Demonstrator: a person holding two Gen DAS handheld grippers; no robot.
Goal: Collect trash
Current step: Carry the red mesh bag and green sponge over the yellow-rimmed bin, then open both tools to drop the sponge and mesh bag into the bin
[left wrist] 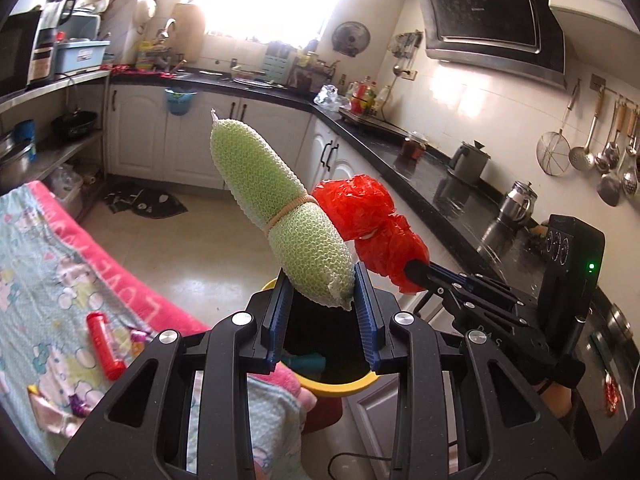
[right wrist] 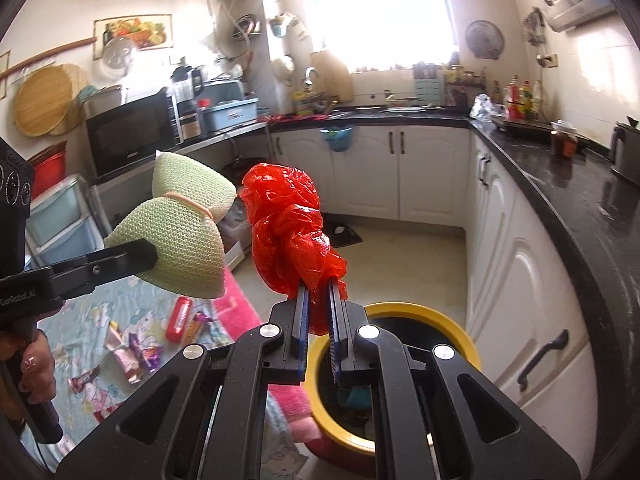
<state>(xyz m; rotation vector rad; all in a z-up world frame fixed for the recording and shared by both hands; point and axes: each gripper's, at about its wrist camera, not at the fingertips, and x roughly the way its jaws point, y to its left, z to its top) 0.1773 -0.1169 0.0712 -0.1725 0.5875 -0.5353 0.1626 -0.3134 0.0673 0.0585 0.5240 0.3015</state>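
Note:
My left gripper is shut on the lower end of a green mesh sponge tied in the middle with a rubber band, held up above the yellow-rimmed trash bin. My right gripper is shut on a crumpled red plastic bag above the same bin. The sponge and left gripper show at left in the right wrist view. The red bag and right gripper show just right of the sponge in the left wrist view.
A table with a pastel cloth holds a red tube and several candy wrappers. White cabinets and a black counter with kettles run along the right. Bare floor lies ahead.

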